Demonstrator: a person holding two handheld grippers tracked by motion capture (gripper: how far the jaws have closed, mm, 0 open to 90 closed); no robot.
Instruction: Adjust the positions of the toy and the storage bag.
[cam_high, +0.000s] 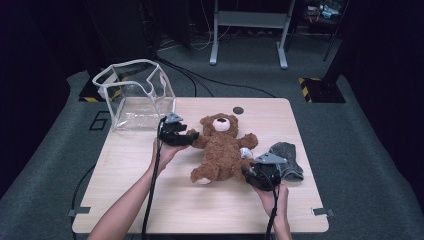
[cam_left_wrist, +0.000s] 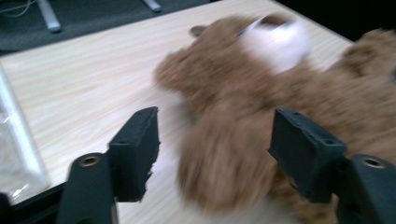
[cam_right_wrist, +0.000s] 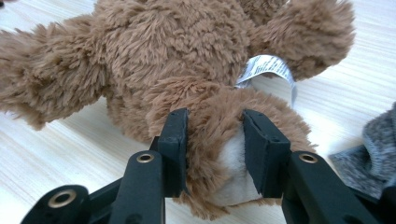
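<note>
From above, the teddy bear lies face-up mid-table, the left gripper reaching level at its arm and the right gripper at its foot; the left gripper view shows the jaws spread wide astride that blurred arm, while the right gripper view shows them pressing the foot.

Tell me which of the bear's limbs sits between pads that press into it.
The leg between the right gripper pads, the one beside the grey cloth: fur bulges around both pads. The arm lies between the left gripper pads with gaps on either side.
</note>
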